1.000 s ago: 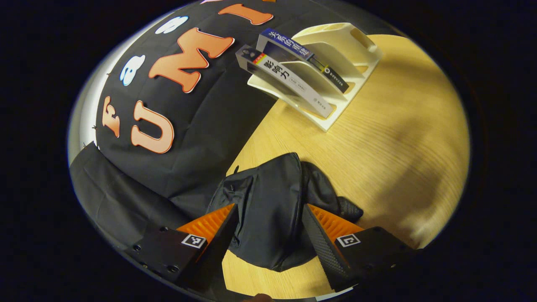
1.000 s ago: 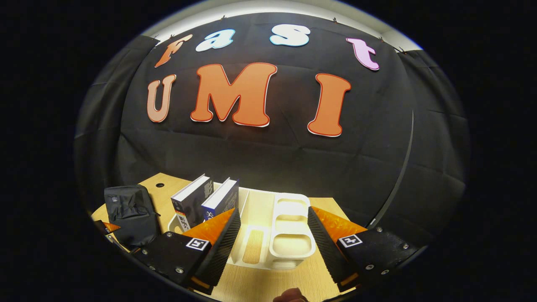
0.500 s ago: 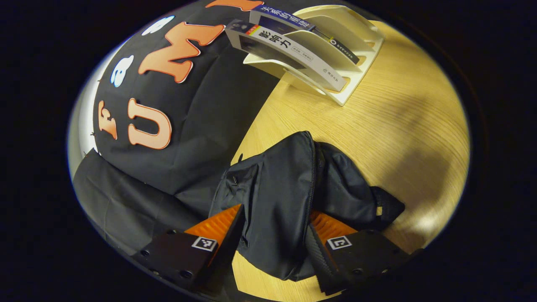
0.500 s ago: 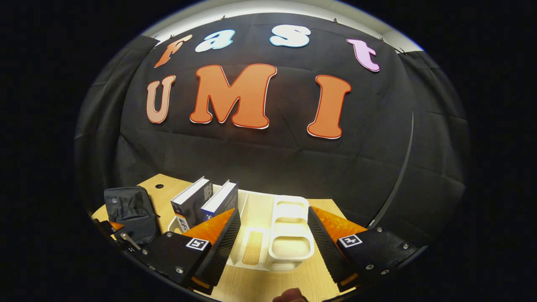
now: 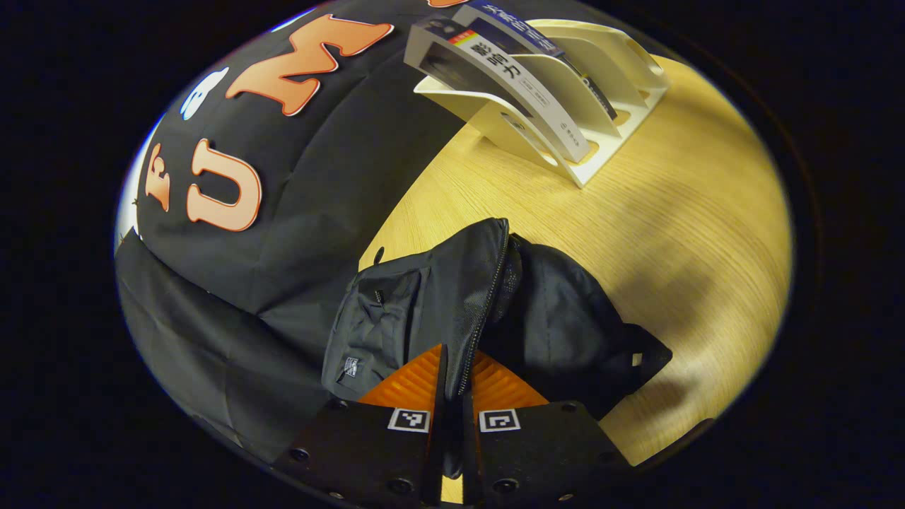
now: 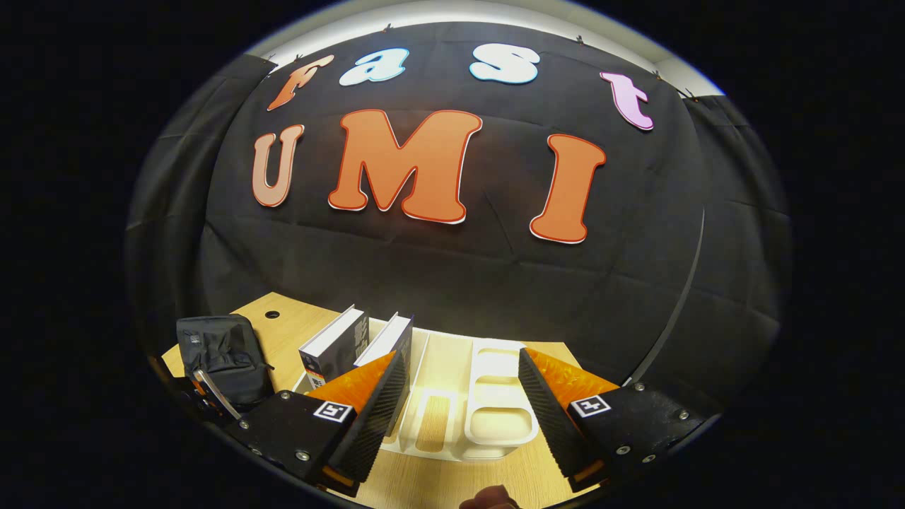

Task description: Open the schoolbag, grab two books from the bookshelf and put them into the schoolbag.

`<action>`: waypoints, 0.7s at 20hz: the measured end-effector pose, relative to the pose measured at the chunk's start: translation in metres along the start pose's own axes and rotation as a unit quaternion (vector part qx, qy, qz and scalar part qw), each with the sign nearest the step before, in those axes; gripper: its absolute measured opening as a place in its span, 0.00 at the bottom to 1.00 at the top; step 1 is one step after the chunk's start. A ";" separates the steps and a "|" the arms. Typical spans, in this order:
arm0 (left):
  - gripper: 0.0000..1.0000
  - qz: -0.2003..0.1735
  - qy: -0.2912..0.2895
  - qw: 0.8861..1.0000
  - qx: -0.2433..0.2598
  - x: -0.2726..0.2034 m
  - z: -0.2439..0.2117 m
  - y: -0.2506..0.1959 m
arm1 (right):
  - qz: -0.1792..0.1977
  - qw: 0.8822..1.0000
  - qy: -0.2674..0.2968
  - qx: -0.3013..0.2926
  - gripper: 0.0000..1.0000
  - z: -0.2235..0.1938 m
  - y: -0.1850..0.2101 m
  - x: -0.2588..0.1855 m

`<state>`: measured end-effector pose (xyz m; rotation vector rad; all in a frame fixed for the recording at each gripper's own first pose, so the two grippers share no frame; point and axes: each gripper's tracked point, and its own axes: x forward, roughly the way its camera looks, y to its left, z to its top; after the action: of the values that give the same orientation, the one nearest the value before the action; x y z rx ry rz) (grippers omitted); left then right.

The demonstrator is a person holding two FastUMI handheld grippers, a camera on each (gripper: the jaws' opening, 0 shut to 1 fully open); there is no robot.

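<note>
- The left gripper (image 5: 452, 385) is seen closed on the black schoolbag (image 5: 438, 304); both fingers are pressed against the fabric fold beside the zipper line (image 5: 484, 311), near the bag's lower edge.
- The schoolbag is laid on the wooden table (image 5: 679, 212), close to the booth wall, with its mouth not yet spread; whether the zip is partly undone cannot be told.
- The right gripper (image 6: 459, 392) is held open and empty, well above the table, aimed at the white bookshelf (image 6: 495, 417).
- Two books are stood tilted in the rack's left-hand slots: a grey-spined book (image 6: 332, 346) and a blue-covered book (image 6: 389, 343) just beside it. The same rack is seen far up the table in the left gripper view (image 5: 587, 134).
- Step judged: bag opening, early in the task; no book taken yet.
- Risks, as judged: only cloth may be pinched rather than the zip pull, so the fabric could slip out or the whole limp bag be dragged across the table instead of opened. With nothing pinning the bag, a pull could bunch it toward the wall.
</note>
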<state>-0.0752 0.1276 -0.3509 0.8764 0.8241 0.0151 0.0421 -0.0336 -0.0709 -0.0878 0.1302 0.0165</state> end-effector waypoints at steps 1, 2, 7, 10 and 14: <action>0.10 -0.013 -0.001 1.000 -0.008 -0.001 0.002 0.005 | 0.000 1.000 0.001 -0.001 0.96 0.003 0.002 0.001; 0.09 -0.020 -0.003 1.000 -0.013 -0.005 0.005 0.012 | 0.000 1.000 0.002 -0.001 0.96 0.007 0.004 0.003; 0.08 -0.062 -0.025 0.997 -0.036 -0.018 0.023 0.050 | 0.000 1.000 0.005 -0.011 0.96 0.024 0.019 0.010; 0.07 -0.077 -0.039 0.995 -0.049 -0.028 0.035 0.074 | 0.001 1.000 0.009 -0.014 0.96 0.034 0.029 0.015; 0.07 -0.114 -0.049 0.989 -0.076 -0.038 0.041 0.101 | 0.005 1.000 0.021 -0.022 0.96 0.046 0.044 0.023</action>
<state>-0.0444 0.1542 -0.2430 0.6319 0.8152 -0.1634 0.0700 0.0141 -0.0327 -0.1313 0.1729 0.0273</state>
